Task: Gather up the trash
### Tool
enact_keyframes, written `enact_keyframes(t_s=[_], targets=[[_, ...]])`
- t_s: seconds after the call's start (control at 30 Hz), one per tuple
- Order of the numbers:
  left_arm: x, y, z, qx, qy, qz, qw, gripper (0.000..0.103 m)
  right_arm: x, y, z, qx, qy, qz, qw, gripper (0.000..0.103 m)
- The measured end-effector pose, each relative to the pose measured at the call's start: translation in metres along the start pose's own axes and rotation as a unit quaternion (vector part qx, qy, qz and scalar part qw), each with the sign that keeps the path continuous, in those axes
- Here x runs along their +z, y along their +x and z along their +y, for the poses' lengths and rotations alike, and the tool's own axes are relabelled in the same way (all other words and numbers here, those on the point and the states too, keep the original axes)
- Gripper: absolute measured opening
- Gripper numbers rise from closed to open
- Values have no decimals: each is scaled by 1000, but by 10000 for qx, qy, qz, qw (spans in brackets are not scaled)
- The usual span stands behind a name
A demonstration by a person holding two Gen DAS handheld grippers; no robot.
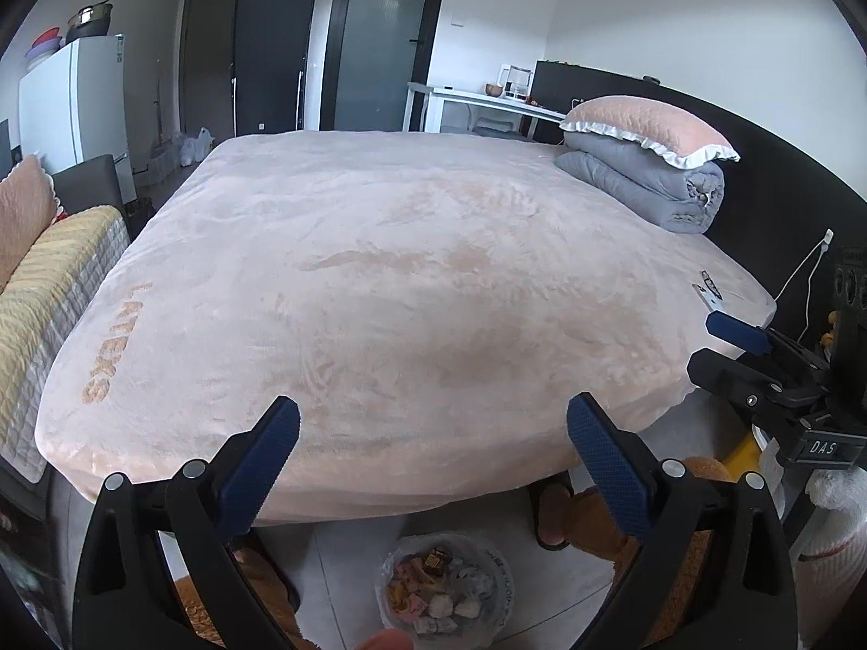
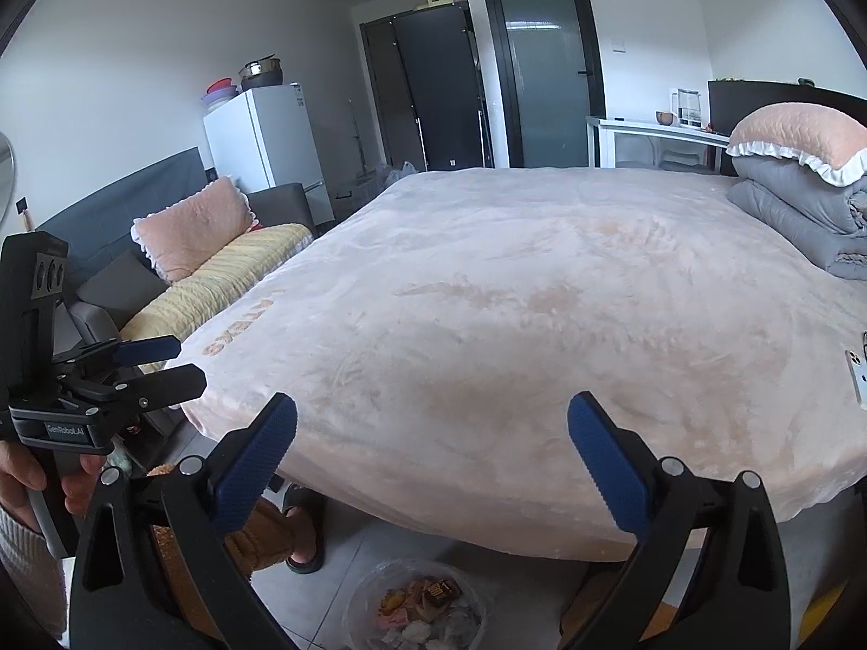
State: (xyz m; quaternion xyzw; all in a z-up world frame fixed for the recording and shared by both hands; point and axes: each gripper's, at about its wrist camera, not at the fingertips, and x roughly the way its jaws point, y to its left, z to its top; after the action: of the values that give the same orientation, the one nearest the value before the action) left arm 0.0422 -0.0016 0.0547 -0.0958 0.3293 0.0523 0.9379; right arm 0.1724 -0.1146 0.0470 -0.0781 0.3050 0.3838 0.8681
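Observation:
A trash bin lined with a clear bag (image 1: 444, 590) stands on the floor at the foot of the bed, holding several wrappers and crumpled papers; it also shows in the right wrist view (image 2: 417, 612). My left gripper (image 1: 433, 428) is open and empty, held above the bin at the bed's edge. My right gripper (image 2: 432, 425) is open and empty, also above the bin. The right gripper shows at the right edge of the left wrist view (image 1: 758, 357). The left gripper shows at the left of the right wrist view (image 2: 135, 374). No trash shows on the bed (image 1: 379, 281).
A phone (image 2: 859, 374) lies near the bed's right edge. A folded grey quilt with a pink pillow (image 1: 650, 162) sits at the headboard. A sofa with a yellow cover (image 2: 217, 276) stands left of the bed. Slippered feet (image 2: 303, 531) stand beside the bin.

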Motion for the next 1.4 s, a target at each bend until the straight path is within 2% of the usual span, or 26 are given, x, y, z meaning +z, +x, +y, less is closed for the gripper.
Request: enact_keyframes(t_s=[0.4, 1.4], targets=[[1, -9, -1, 107, 67, -131, 9998, 97, -3, -7, 8, -28, -75, -18, 10000, 99], [4, -2, 1, 127, 51, -92, 9999, 97, 3, -5, 13, 28, -109, 10, 9999, 99]])
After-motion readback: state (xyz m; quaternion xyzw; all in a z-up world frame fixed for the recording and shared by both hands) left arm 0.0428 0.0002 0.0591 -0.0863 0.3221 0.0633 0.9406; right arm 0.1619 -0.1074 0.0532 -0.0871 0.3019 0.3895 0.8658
